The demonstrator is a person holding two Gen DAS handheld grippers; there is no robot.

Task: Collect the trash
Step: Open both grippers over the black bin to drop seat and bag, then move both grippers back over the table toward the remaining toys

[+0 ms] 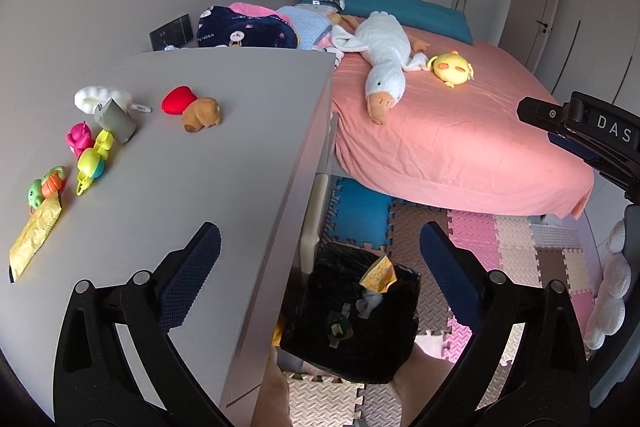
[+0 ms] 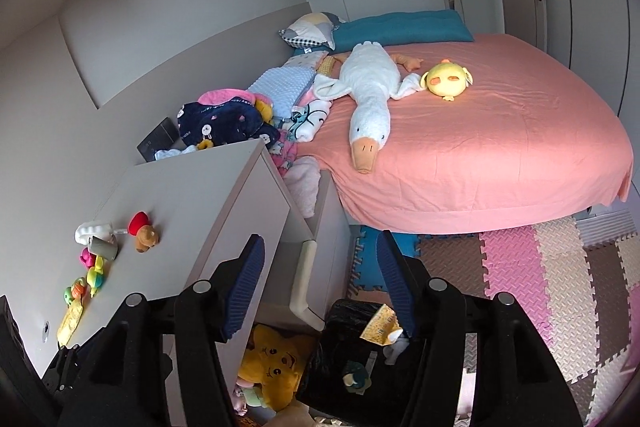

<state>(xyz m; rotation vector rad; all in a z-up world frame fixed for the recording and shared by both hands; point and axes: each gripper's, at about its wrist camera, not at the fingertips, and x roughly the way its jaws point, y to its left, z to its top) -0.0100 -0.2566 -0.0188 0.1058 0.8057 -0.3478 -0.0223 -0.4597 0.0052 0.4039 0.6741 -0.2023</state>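
Observation:
A black-lined trash bin (image 1: 352, 315) (image 2: 360, 347) stands on the floor beside the grey dresser (image 1: 224, 147) (image 2: 192, 195). A yellow wrapper (image 1: 378, 273) (image 2: 380, 325) lies at its rim, with white scraps and a small dark item inside. My left gripper (image 1: 320, 235) hangs open wide above the bin, nothing between its fingers. My right gripper (image 2: 320, 243) is also open over the bin and empty, its right finger close to the yellow wrapper. On the dresser top lie a gold wrapper (image 1: 34, 235) (image 2: 70, 319) and a crumpled grey packet (image 1: 116, 119) (image 2: 102, 247).
Small toys (image 1: 90, 155) (image 2: 94, 271), a red heart (image 1: 178, 99) and a brown dog figure (image 1: 202, 113) share the dresser top. A pink bed (image 1: 460, 131) (image 2: 500, 147) holds a plush goose (image 1: 384, 59) and a yellow plush (image 2: 446, 79). Foam mats (image 2: 540, 287) cover the floor.

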